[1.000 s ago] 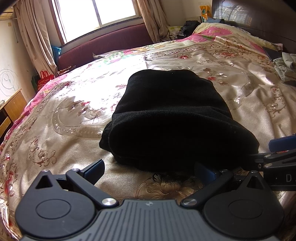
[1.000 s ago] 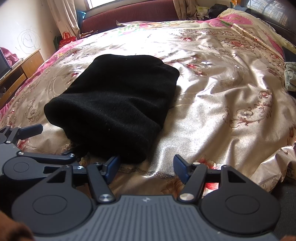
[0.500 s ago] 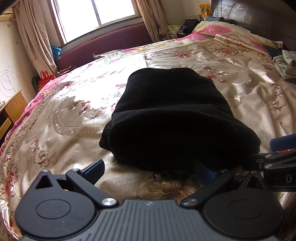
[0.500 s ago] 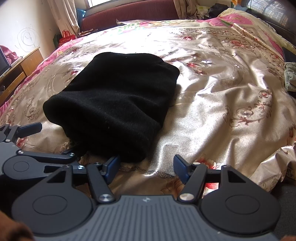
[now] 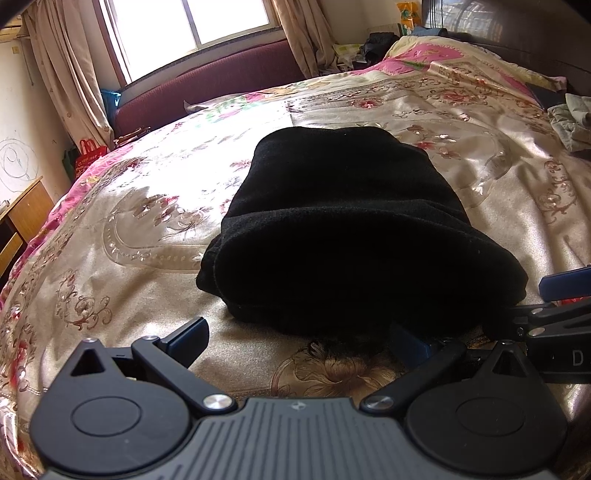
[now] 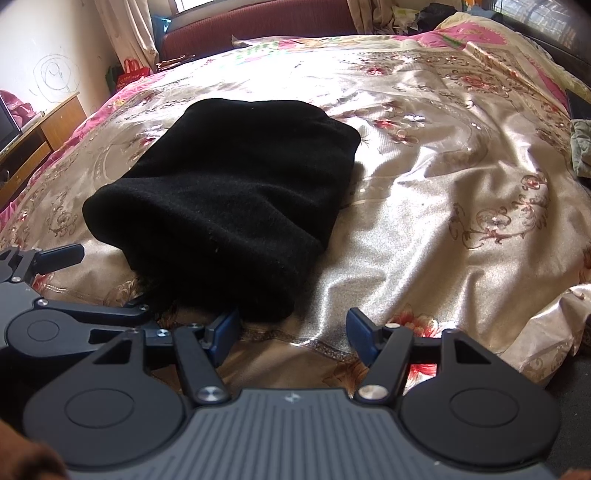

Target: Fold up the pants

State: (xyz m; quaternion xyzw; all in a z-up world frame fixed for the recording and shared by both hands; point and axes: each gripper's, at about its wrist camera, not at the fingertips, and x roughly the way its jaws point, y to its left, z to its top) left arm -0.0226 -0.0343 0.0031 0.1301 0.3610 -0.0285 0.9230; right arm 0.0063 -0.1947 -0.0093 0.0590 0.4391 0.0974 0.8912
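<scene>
Both grippers, left gripper (image 5: pixel 299 341) and right gripper (image 6: pixel 293 326), hung motionless as a second before, jaws wide and empty at the near edge of the folded black pants (image 5: pixel 340 229). Nothing had shifted, so folding looked finished. Underneath lay a shiny floral bedspread (image 6: pixel 443 206), with a window (image 5: pixel 192 33) and curtains (image 5: pixel 62 74) beyond.

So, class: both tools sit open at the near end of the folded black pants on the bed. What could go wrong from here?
1. The left tool and right tool are close together; they might collide.
2. The black pants lie in thick layers; a pinch may catch only some and undo the fold.
3. The glossy bedspread may let the bundle slide.
</scene>
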